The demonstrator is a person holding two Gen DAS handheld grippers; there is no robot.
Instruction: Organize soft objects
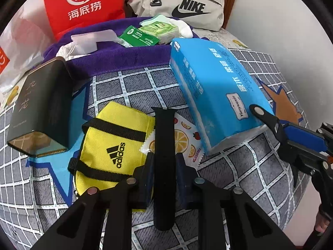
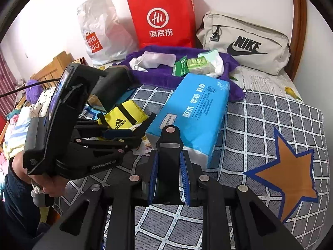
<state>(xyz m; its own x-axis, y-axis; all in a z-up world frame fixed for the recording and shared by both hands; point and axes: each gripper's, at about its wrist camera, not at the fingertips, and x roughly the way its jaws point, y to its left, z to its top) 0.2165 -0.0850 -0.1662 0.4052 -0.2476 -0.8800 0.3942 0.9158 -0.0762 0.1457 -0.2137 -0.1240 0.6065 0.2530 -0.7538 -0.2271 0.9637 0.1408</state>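
Bed (image 2: pixel 270 112) with checked grey cover, crowded at the far side, open to the right of the right tongs (image 2: pixel 169 166).

Blue tissue pack (image 1: pixel 216 91) lies slanted just ahead of both tongs; its near white end sits just beyond the right tongs' tips. Right tongs are narrowed, nothing seen pinched between the blue pads; whether the tips touch the pack, cannot tell.

Left tongs (image 1: pixel 163 164) point steeply down over the yellow pouch (image 1: pixel 112 141) and the fruit-print sachet (image 1: pixel 185 139), which lie side by side, touching. Jaws nearly closed, no object gripped that I can see.

Dark box (image 1: pixel 39 112) stands tilted left of the pouch, close beside it. Purple towel (image 1: pixel 124 56) is bunched beyond, carrying green packets (image 1: pixel 143 35) and white wrappers.

Against the far wall: red paper bag (image 2: pixel 162 18), white plastic bag (image 2: pixel 100 31), beige sling bag (image 2: pixel 245 43).

A hand (image 2: pixel 41 179) grips the left tool's handle from below, sleeve dark.
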